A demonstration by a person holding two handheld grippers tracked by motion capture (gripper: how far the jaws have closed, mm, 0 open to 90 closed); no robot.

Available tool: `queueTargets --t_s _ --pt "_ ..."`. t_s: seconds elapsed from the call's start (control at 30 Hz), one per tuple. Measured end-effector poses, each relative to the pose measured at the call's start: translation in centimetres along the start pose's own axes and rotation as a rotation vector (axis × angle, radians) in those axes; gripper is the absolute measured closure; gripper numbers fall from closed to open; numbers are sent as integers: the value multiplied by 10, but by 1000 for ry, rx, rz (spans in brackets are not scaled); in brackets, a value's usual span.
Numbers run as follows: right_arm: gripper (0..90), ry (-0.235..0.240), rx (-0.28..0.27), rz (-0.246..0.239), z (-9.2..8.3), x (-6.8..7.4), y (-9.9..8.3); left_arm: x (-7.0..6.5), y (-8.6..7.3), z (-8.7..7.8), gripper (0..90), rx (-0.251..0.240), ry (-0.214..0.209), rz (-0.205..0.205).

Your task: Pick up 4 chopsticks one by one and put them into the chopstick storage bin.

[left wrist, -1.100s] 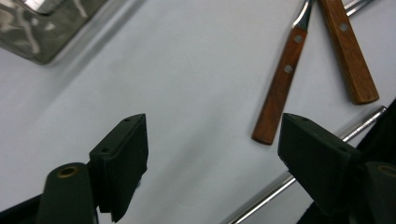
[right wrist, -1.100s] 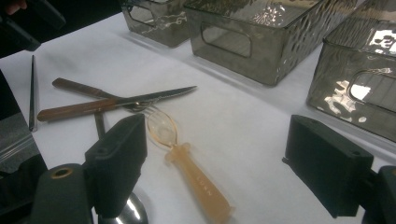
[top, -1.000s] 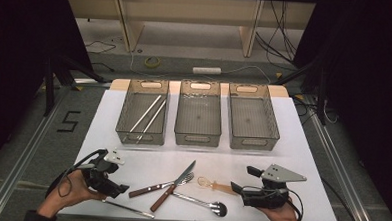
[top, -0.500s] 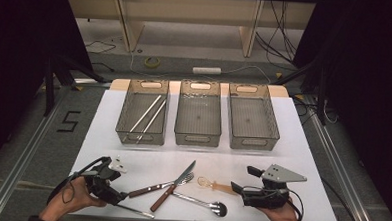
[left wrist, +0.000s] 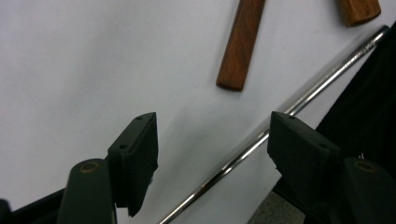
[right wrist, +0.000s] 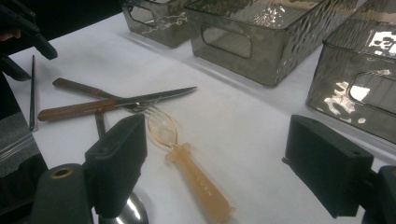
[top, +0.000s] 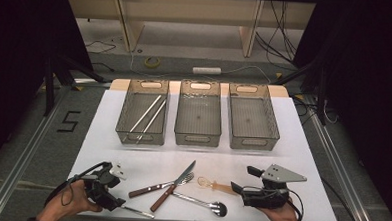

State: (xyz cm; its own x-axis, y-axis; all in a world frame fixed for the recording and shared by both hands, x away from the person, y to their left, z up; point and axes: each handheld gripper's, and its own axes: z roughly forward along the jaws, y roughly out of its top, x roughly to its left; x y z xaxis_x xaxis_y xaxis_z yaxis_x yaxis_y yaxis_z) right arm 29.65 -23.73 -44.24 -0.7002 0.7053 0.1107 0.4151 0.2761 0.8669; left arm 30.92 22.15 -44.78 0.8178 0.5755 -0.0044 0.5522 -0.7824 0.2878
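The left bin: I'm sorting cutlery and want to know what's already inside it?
Inside the left bin lie two metal rods, side by side and slanted, resting on its floor. Nothing else shows there, though the ribbed near wall blurs the bottom front edge.

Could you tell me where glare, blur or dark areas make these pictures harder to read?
High view: white table evenly lit, surroundings nearly black. Left gripper view: the left gripper looks soft, and a bright streak runs along the metal rod. Right gripper view: glare patches on the bins, the amber spoon fairly sharp.
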Motion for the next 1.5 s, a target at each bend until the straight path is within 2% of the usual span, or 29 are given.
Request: queueTargets --t_s 0.13,0.47,0.67,0.9,1.27,1.33,1.5 --pt "216 1 1 1 0 0 0 -3 -4 2 347 43 -13 23" --pt "216 1 2 0 0 0 0 -2 -7 9 430 94 -10 36" --pt "217 -1 3 2 0 0 0 -2 -9 13 489 139 -15 68" --pt "217 2 5 1 1 0 0 -2 -11 12 585 147 -18 85" --pt "219 1 7 2 1 0 0 -6 -13 10 706 183 -31 171" --pt "219 1 8 1 1 0 0 -7 -14 10 719 189 -37 200" --pt "219 0 8 2 1 0 0 -6 -16 9 761 190 -48 217"
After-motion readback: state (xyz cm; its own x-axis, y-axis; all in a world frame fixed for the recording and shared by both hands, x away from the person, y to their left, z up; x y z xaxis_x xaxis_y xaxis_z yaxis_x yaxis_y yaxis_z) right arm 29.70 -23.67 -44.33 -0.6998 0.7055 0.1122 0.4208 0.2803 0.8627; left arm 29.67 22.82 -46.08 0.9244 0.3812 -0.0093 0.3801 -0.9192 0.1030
